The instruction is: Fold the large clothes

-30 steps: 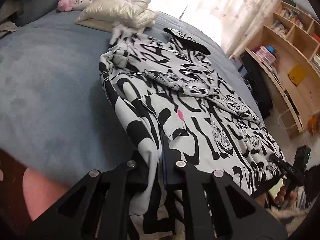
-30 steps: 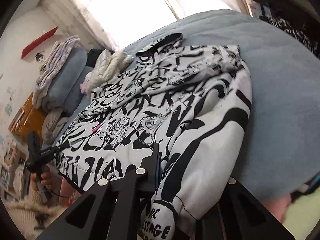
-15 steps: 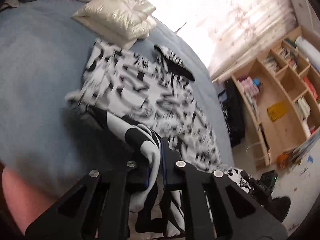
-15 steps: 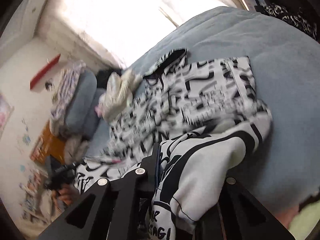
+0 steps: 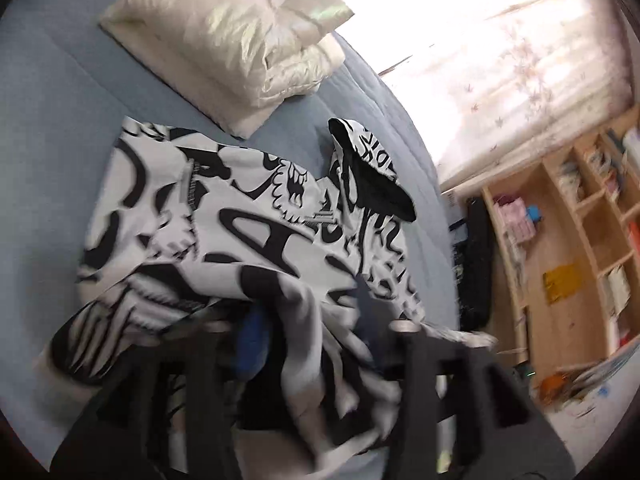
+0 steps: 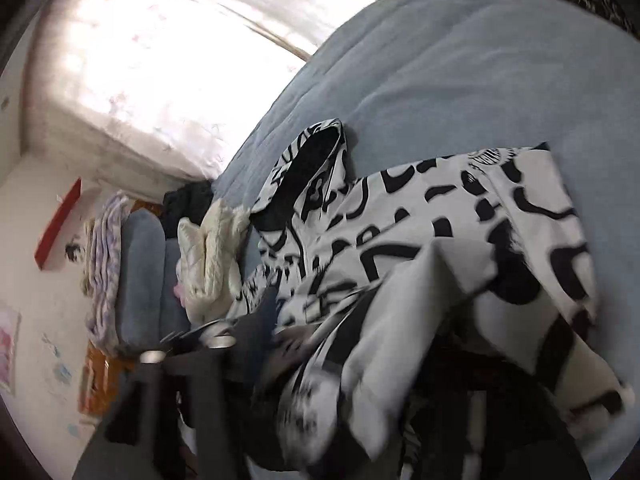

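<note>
Black-and-white graffiti-print hooded jacket (image 5: 248,232) spread on the blue-grey bed cover (image 5: 52,120), lower half doubled up over the body, hood (image 5: 372,176) lying at the far end toward the window; cream quilted puffer garment (image 5: 240,40) just beyond the jacket's far corner; wooden bookshelf (image 5: 580,248) off to the side past the jacket's hood end. Judged to be the release at the end of the bottom-to-top fold. Left gripper (image 5: 316,332) with jaws just opened, the hem cloth loose between them, not pinched; right gripper (image 6: 320,332) likewise just spread apart, the sleeve-side fabric slumping between the fingers, no clamp seen. Next move, by judgement: draw both grippers back clear of the cloth without dragging the fold; then take fresh hold for the next fold across the jacket.
</note>
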Available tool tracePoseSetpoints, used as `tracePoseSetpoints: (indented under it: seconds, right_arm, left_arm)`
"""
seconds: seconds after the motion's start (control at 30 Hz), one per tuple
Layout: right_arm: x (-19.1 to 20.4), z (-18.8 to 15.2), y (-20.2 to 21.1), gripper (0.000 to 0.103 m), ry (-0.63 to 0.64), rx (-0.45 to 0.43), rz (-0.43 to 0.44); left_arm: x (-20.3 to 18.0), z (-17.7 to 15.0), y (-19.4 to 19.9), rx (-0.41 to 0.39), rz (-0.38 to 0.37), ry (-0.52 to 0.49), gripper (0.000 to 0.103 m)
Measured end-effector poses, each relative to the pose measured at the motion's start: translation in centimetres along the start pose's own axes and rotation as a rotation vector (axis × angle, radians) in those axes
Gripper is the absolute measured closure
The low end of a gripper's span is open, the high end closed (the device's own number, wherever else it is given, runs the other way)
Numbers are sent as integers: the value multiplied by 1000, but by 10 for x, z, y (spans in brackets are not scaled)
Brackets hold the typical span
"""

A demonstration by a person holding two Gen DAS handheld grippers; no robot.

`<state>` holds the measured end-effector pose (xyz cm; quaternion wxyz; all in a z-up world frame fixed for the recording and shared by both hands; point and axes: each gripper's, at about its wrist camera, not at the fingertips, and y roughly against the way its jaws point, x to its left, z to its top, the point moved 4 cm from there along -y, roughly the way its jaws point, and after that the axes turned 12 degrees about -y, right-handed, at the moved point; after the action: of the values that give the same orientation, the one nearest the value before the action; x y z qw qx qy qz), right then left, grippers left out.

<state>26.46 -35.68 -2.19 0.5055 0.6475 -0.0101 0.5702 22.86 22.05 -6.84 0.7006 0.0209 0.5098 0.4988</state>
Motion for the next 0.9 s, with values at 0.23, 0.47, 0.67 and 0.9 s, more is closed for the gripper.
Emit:
tracePoseSetpoints:
  seconds: [0.23, 0.47, 0.67, 0.9]
  right_arm:
    - [-1, 43, -50, 20, -49, -20, 60]
    - [-11, 54, -76, 20, 31, -18, 16]
    - [-28, 77, -104, 17, -118, 53, 32]
    - [-32, 64, -107, 16, -124, 180, 9]
  left_arm:
    - [17, 45, -22, -111, -20, 50, 40]
    - [-5, 65, -43, -47, 131, -269, 40]
    - [-6, 55, -72, 79, 219, -443, 40]
    - [10, 54, -115, 182, 307, -486, 40]
